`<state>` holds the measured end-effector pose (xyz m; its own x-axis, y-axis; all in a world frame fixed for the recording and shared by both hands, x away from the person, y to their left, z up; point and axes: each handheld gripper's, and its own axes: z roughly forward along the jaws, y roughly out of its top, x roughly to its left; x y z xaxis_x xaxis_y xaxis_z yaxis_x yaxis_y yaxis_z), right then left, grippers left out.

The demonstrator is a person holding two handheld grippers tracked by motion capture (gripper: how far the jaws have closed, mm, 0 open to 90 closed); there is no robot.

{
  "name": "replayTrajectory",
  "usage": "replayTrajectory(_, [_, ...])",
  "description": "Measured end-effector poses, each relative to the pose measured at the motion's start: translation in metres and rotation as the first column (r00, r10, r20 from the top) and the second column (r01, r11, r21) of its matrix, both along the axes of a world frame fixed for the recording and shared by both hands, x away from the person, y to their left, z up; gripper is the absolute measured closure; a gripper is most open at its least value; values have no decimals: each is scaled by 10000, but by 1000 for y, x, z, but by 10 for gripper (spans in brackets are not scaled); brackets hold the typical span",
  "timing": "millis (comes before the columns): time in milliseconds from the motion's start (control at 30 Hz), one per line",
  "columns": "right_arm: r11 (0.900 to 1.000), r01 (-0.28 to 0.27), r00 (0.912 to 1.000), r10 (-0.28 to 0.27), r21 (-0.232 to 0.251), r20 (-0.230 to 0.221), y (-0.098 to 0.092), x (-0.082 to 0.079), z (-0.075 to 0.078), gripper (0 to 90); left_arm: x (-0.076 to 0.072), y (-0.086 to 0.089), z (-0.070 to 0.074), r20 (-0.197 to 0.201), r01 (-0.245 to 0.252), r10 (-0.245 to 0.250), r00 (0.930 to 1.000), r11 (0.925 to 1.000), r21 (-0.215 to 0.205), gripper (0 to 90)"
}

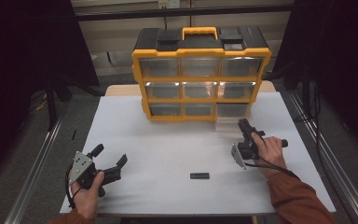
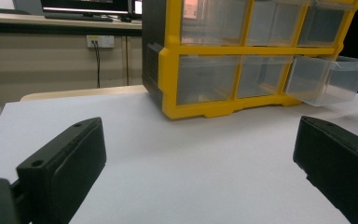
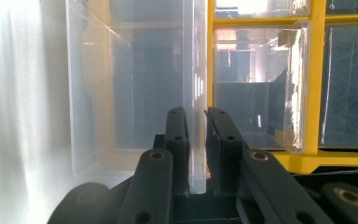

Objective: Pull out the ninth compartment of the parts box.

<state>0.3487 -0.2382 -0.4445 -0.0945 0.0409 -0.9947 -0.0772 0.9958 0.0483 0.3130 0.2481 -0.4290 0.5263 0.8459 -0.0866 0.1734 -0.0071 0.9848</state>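
Note:
A yellow organizer (image 1: 200, 74) with clear drawers stands at the back of the white table (image 1: 144, 140). Its bottom right drawer (image 1: 230, 125) is pulled partway out. My right gripper (image 1: 243, 123) is shut on that drawer's front wall; in the right gripper view the clear wall (image 3: 195, 93) runs straight between the two closed jaws of the gripper (image 3: 196, 116). My left gripper (image 1: 110, 154) rests on the table at the front left, open and holding nothing. In the left gripper view its jaws stand wide apart around the gripper's midpoint (image 2: 198, 140), facing the organizer (image 2: 205, 56) and the drawer (image 2: 326, 79).
A small flat black piece (image 1: 199, 176) lies on the table near the front middle, between the two hands. The table's edges drop to the floor at left and right. Dark screens stand on both sides.

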Motion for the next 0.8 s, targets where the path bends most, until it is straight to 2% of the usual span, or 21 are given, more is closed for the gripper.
replayTrajectory(433, [10000, -12, 9999, 12, 57, -124, -1, -6, 1, 805, 0, 0, 0, -13, 8, -8, 10000, 10000, 15, 24])
replayTrajectory(600, [9999, -134, 9999, 134, 40, 33, -2, -7, 1, 805, 0, 0, 0, -13, -4, 4, 10000, 10000, 2, 24])
replayTrajectory(700, [9998, -25, 9999, 27, 181, -100, -2, -8, 1, 803, 0, 0, 0, 7, -5, 5, 10000, 10000, -2, 24])
replayTrajectory(800, [9997, -191, 9997, 192, 118, -115, -2, -7, 1, 801, 0, 0, 0, -15, -3, 3, 10000, 10000, 30, 24])
